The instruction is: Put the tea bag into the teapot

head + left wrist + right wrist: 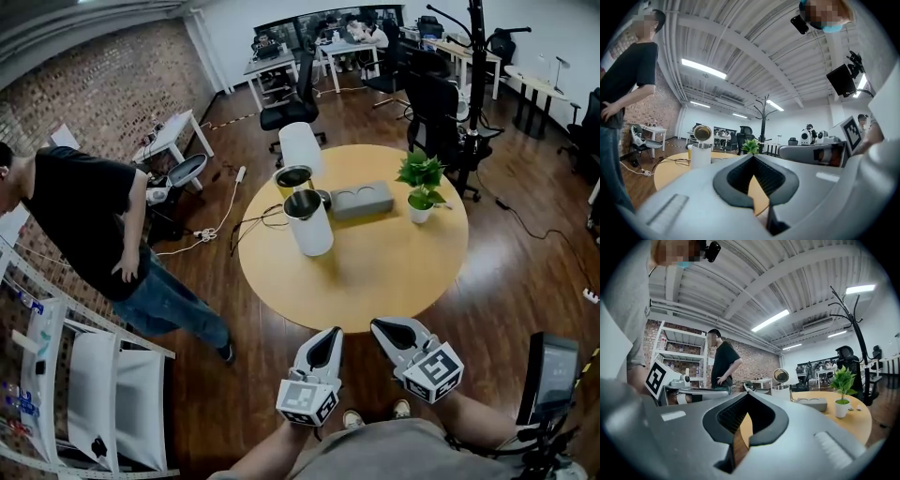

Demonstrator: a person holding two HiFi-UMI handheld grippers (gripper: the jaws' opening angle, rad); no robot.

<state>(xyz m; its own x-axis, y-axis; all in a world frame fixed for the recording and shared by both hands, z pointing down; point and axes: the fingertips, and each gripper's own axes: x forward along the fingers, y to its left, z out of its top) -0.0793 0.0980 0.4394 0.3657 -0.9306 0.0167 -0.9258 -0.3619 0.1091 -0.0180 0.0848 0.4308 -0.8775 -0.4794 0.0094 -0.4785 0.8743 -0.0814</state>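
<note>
A tall white teapot (308,225) stands on the round wooden table (375,272), left of centre, with its round lid (294,176) raised behind it. The left gripper view shows this teapot (700,155) far off, and the right gripper view shows it (780,390) small in the distance. I cannot make out a tea bag in any view. My left gripper (332,334) and right gripper (379,326) hover side by side just off the table's near edge. Both are shut with nothing between the jaws (752,157) (746,395).
A grey block with two round hollows (362,199) and a small potted plant (421,186) sit on the far half of the table. A cable (255,223) trails off its left side. A person in a black shirt (84,220) stands at left by white shelving (103,384). Office chairs (433,108) are behind.
</note>
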